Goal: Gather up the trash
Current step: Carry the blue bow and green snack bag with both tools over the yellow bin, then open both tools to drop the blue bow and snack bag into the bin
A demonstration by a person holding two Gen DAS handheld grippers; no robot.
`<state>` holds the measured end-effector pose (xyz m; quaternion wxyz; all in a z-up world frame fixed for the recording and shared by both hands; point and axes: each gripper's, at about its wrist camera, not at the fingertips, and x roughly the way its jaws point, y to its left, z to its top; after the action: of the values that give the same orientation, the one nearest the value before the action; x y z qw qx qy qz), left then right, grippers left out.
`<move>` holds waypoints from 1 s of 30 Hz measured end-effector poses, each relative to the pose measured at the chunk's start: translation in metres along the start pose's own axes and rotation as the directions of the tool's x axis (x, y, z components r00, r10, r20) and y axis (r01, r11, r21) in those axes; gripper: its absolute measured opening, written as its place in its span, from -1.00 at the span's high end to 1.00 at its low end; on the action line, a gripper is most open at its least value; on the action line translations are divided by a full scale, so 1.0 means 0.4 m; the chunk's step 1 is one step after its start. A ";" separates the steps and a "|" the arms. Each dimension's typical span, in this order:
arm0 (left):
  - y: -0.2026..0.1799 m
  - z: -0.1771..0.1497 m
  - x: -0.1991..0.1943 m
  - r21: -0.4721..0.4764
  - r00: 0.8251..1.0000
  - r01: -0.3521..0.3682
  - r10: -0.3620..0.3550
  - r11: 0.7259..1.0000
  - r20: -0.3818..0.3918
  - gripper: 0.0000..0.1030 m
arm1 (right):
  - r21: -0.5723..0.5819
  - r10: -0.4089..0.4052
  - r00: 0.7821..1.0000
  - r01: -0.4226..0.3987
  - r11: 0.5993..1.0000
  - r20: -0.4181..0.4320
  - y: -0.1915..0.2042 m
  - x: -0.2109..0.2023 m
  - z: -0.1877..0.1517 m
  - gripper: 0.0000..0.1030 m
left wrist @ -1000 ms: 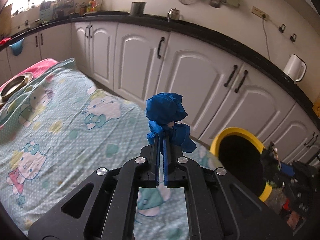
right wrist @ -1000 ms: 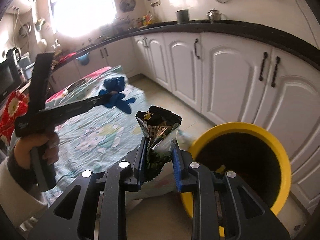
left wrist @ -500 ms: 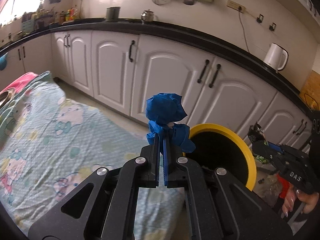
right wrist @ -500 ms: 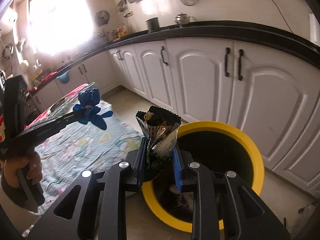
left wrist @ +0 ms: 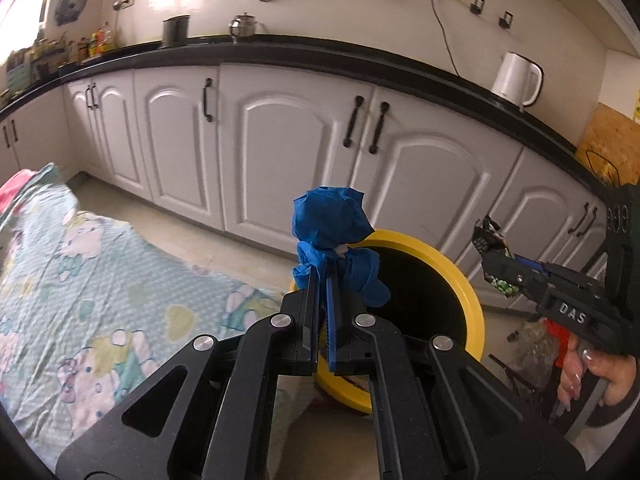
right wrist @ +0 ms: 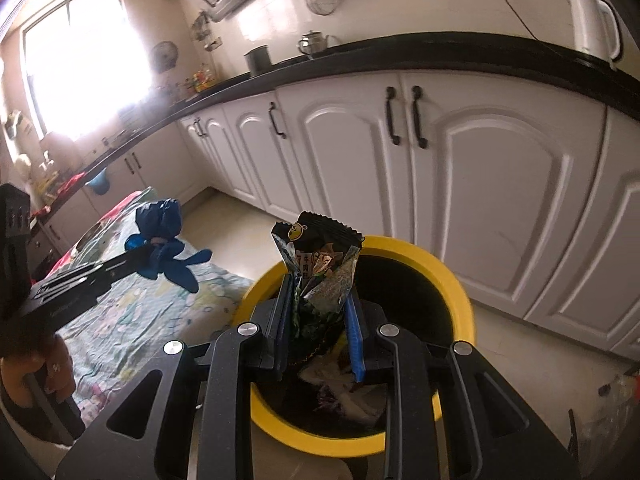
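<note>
trash is being carried to the bin: the left tool is pinching a crumpled blue glove with its jaws fully together, and the right tool is gripping a dark snack wrapper between narrowly parted jaws. the yellow-rimmed bin is standing on the tiled floor just right of the cloth-covered surface, near the white cabinets. in the right wrist view the wrapper is hanging over the near part of the bin's mouth, with other rubbish already lying inside. in the left wrist view the glove is sitting in front of the bin's left rim, so whether it is over the opening is hard to tell. the next move seems to call for bringing each piece squarely over the dark opening, then parting the jaws. the room is a kitchen, with a black countertop running along the far wall, a white kettle on it and utensils hanging above.
</note>
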<state>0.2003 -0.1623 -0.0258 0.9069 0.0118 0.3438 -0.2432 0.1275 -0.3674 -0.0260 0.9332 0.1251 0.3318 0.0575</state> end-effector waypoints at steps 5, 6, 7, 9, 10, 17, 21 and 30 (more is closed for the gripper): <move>-0.046 -0.008 0.029 0.028 1.000 0.020 -0.019 0.999 -0.020 1.00 | 0.029 -0.020 1.000 0.020 0.999 -0.006 -0.040 0.001 -0.012 0.55; -0.056 -0.011 0.036 0.033 0.999 0.024 -0.023 0.999 -0.026 1.00 | 0.033 -0.024 1.000 0.024 0.999 -0.010 -0.047 0.003 -0.015 0.55; -0.061 -0.014 0.040 0.036 0.999 0.026 -0.025 0.999 -0.029 1.00 | 0.037 -0.026 1.000 0.027 0.999 -0.013 -0.053 0.005 -0.017 0.55; -0.076 -0.019 0.055 0.044 0.999 0.034 -0.032 0.998 -0.042 1.00 | 0.046 -0.029 0.999 0.030 0.999 -0.018 -0.064 0.010 -0.017 0.55; -0.082 -0.022 0.063 0.049 0.998 0.037 -0.034 0.998 -0.049 1.00 | 0.049 -0.032 0.999 0.033 0.998 -0.020 -0.071 0.011 -0.018 0.55; -0.113 -0.049 0.118 0.068 0.993 0.056 -0.049 0.996 -0.104 1.00 | 0.050 -0.031 0.997 0.035 0.998 -0.076 -0.095 0.040 -0.031 0.51; -0.122 -0.066 0.147 0.073 0.988 0.068 -0.058 0.995 -0.140 0.99 | 0.047 -0.031 0.993 0.037 0.998 -0.115 -0.097 0.065 -0.047 0.48; -0.111 -0.074 0.185 0.063 0.983 0.052 -0.040 0.997 -0.177 0.48 | 0.062 -0.034 0.991 0.043 0.997 -0.132 -0.106 0.078 -0.055 0.10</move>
<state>0.2100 -0.2279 -0.0884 0.8662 0.0556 0.4143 -0.2737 0.1387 -0.3979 -0.0726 0.9058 0.1446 0.3965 0.0369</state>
